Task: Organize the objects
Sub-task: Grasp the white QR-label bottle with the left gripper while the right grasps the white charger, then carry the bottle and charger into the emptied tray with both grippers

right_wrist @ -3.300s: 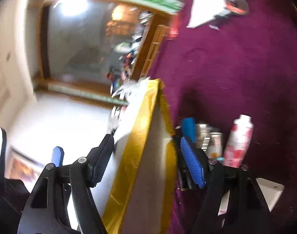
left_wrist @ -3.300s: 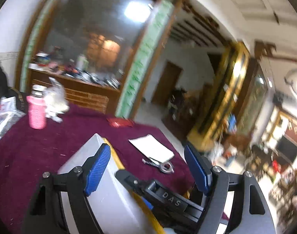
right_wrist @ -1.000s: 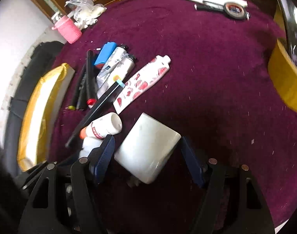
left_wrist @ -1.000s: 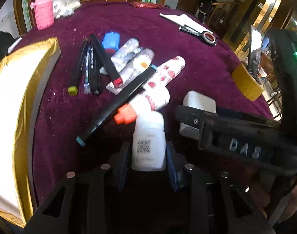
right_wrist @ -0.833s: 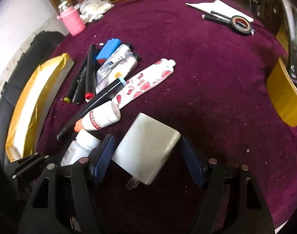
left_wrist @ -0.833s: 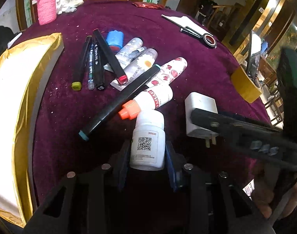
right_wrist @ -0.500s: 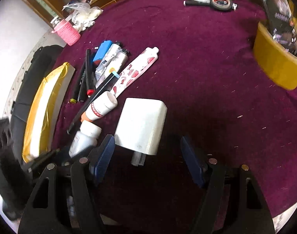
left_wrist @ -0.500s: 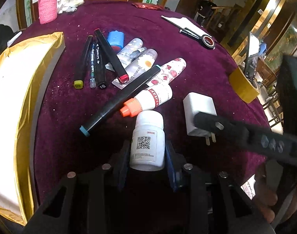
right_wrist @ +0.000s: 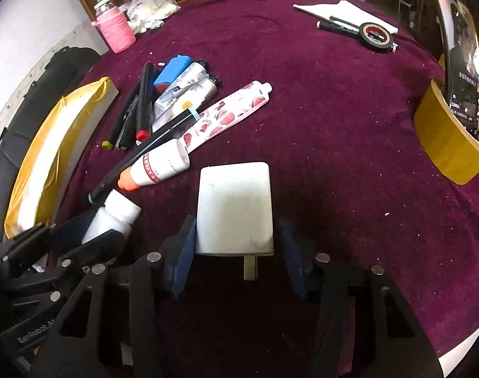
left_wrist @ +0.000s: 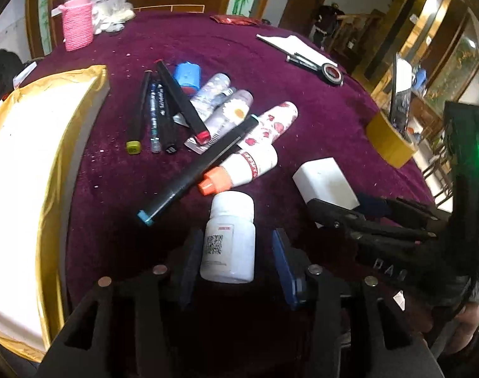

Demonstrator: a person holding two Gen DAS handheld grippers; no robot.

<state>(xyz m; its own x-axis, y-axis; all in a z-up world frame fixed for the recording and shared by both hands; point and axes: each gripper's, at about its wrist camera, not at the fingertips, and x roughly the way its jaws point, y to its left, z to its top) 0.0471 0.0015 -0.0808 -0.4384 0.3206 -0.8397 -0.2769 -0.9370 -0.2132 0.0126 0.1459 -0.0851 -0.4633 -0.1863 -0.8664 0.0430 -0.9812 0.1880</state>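
Two tongs work low over a maroon tabletop (right_wrist: 333,110). The left tongs (left_wrist: 236,252) straddle a white bottle (left_wrist: 229,245) lying on its side, pads apart with a gap on the right, apparently just short of a grip. The right tongs (right_wrist: 236,245) bracket a white charger (right_wrist: 234,208), prongs toward the camera, pads apart. Pens (left_wrist: 151,113) and tubes (right_wrist: 230,113) crowd the far left; open cloth lies right. The near table edge is close.

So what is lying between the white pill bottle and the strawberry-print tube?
The orange-capped bottle lies between the white pill bottle and the strawberry-print tube, clearest in the left wrist view.
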